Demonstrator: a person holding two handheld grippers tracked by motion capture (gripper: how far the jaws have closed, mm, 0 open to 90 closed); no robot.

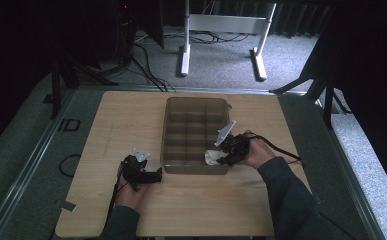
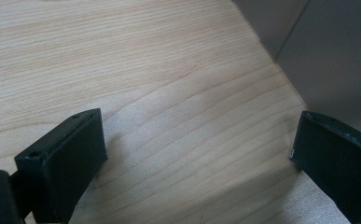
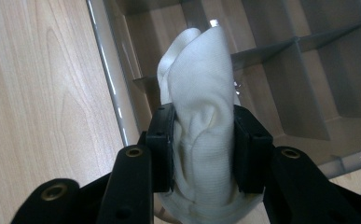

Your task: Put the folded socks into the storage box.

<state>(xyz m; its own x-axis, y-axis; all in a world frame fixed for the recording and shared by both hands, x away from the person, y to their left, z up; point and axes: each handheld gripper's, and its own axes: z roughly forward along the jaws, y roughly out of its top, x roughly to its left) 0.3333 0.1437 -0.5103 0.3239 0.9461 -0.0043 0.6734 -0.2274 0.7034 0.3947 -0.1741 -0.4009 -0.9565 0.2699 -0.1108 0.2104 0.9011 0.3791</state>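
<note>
Floor, left side: grey carpet, a dark loop of cable (image 1: 69, 165) lying on it, black stands behind in a dim room.

Table (image 1: 131, 115): pale wood grain, square-cornered, bare apart from the items below.

My left gripper (image 1: 153, 176) rests low over the wood just left of the tray's near corner. Its fingers (image 2: 71, 158) stand wide apart with nothing between them; bare grain shows in the gap, and the tray's grey wall rises beside the right finger.

Tray (image 1: 171, 107): smoky clear plastic, divided into a grid of compartments, set mid-table.

My right gripper (image 1: 220, 159) is at the tray's near right corner. Its fingers (image 3: 162, 144) are clamped on a white cloth (image 3: 206, 93), bunched and standing upright between them. In the right gripper view the cloth sits over the tray's near edge, above the corner compartment; I cannot tell whether it touches the bottom.

Beyond the table: white table legs (image 1: 186, 40) on carpet, cables trailing past them. Right side: black stand, dark curtain.
</note>
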